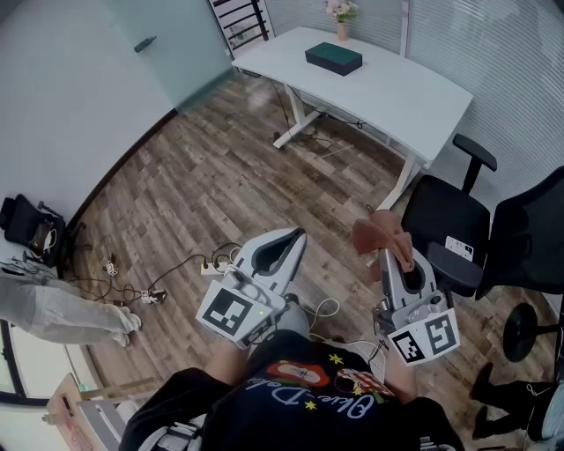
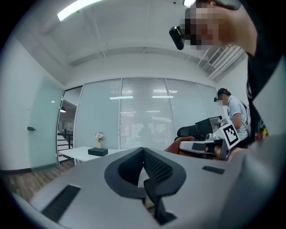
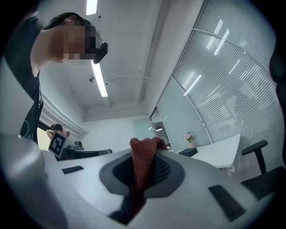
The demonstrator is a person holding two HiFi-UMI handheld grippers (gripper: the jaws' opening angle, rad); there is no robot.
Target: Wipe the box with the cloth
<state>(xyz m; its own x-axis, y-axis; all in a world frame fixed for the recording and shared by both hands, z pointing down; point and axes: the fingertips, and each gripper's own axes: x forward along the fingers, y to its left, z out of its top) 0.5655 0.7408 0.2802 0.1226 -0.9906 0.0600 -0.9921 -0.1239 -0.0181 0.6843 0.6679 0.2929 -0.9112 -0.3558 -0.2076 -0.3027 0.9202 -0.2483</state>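
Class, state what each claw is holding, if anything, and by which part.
The right claw is shut on the cloth, pinching a bunched fold, with one end poking past the tips. The left claw is shut and empty.

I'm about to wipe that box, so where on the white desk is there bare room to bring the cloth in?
The white desk is bare from the box to its end by the black chair, and along the front edge. Tight only behind the box, where the flower vase stands.
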